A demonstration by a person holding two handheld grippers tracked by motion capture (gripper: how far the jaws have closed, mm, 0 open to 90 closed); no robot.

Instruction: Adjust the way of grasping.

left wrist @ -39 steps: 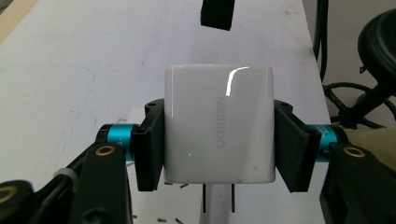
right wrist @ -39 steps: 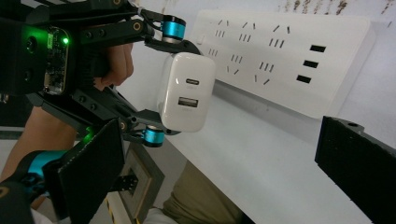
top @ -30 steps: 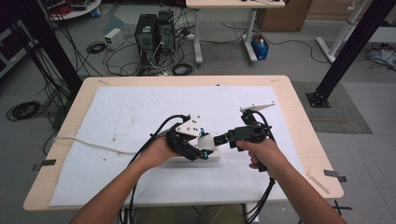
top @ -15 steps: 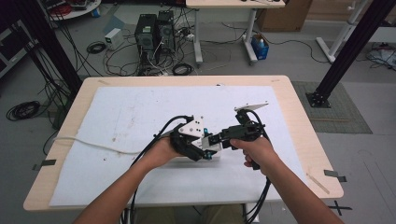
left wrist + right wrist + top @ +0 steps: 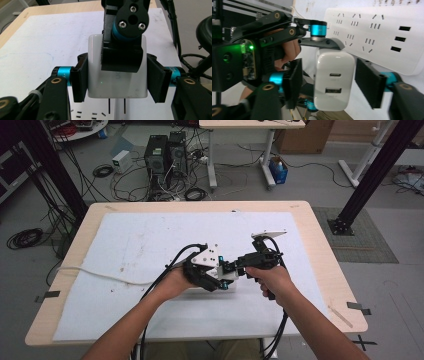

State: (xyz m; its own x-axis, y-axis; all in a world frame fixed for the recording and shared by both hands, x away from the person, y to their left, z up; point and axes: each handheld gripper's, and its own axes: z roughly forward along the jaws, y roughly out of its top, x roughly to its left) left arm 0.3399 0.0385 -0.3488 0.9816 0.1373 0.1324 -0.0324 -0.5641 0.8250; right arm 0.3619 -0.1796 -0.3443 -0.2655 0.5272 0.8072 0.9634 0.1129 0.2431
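Note:
A white charger (image 5: 116, 82) with two USB ports (image 5: 334, 80) hangs just above a white power strip (image 5: 382, 32), its two prongs pointing down at the sockets (image 5: 95, 115). My left gripper (image 5: 219, 274) is shut on the charger, one jaw on each narrow side. My right gripper (image 5: 328, 80) comes in from the opposite side and stands open around the same charger. Its right jaw is at the charger's edge, and a gap shows at its left jaw. Both grippers meet near the middle of the table.
A white sheet (image 5: 140, 240) covers the wooden table (image 5: 325, 250). The strip's white cord (image 5: 100, 274) runs off to the left. Black cables trail from both grippers toward the near edge. Computer towers (image 5: 165, 155) and loose cables lie on the floor beyond.
My right gripper has moved left, closing in on the left gripper until its jaws flank the charger. The left gripper has stayed over the power strip, shifting only slightly.

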